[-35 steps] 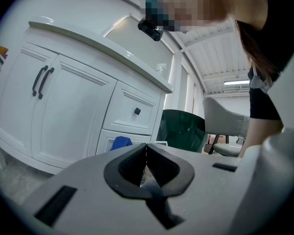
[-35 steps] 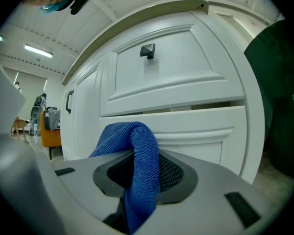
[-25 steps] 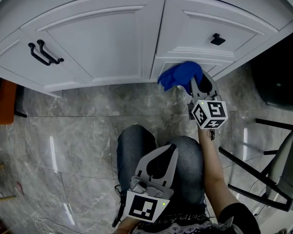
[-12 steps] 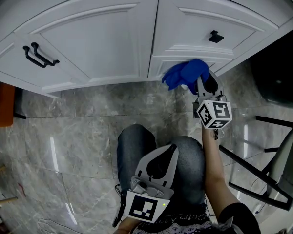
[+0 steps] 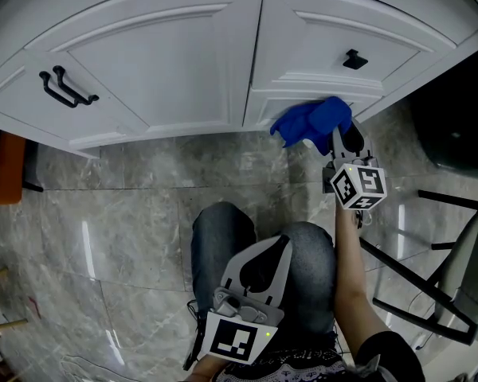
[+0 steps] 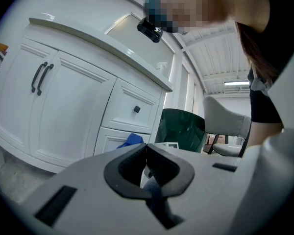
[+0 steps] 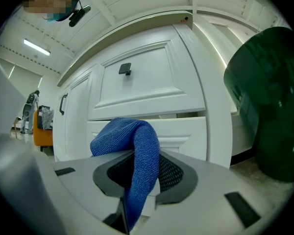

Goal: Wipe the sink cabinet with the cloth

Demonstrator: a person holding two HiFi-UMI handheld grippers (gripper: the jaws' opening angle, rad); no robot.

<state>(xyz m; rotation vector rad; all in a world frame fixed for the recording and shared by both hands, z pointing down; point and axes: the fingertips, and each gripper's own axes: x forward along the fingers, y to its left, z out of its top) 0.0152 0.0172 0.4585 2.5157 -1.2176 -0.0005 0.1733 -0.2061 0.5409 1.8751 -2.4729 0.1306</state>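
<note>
The blue microfibre cloth [image 5: 309, 121] is clamped in the right gripper [image 5: 340, 136] and pressed against the lower drawer front of the white panelled sink cabinet [image 5: 167, 54]. The left gripper [image 5: 280, 242] is held closed and empty above the person's lap.

Noted bare floor [image 5: 119, 213] left of knees [image 5: 223, 241], open up to cabinet [image 5: 159, 62]; handles [image 5: 68, 87] jutting there. Found right side hemmed by dark bin [image 5: 454, 126] and chair legs [image 5: 410, 282].
</note>
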